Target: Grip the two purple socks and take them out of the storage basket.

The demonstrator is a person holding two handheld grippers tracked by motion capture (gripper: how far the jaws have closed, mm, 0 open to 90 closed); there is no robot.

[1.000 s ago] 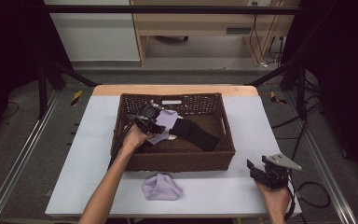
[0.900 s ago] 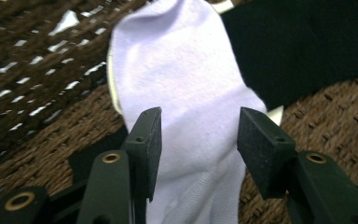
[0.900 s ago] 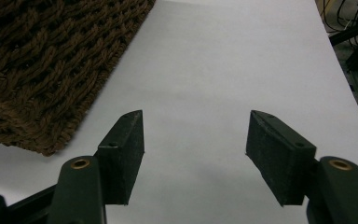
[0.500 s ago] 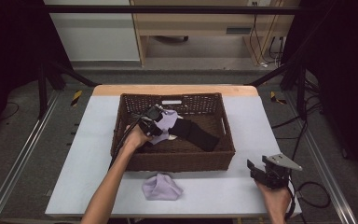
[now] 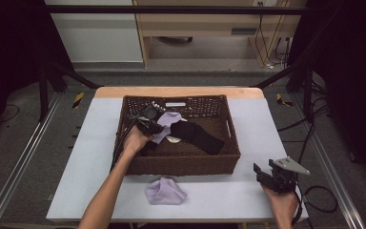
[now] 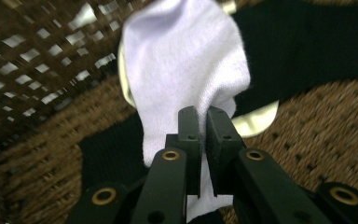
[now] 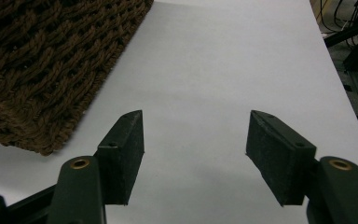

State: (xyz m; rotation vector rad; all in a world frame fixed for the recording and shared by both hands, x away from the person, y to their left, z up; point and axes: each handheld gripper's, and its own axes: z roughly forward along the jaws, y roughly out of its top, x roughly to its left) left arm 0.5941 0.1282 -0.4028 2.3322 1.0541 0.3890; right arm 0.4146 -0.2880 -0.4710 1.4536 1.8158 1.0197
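**Left tool pinches the pale sock in the basket**

The left tool (image 6: pixel 198 122) has just been closing, and its jaws now pinch a fold of the pale lilac sock (image 6: pixel 186 70) between them. The sock lies inside the brown wicker basket (image 5: pixel 181 162), at its left half, partly over a black sock (image 5: pixel 198 135). The right tool (image 7: pixel 195 135) hangs over the bare white table (image 7: pixel 223 60) near the basket's front right corner, jaws wide apart with nothing between them. A second lilac sock (image 5: pixel 165 191) lies crumpled on the table, just in front of the basket.
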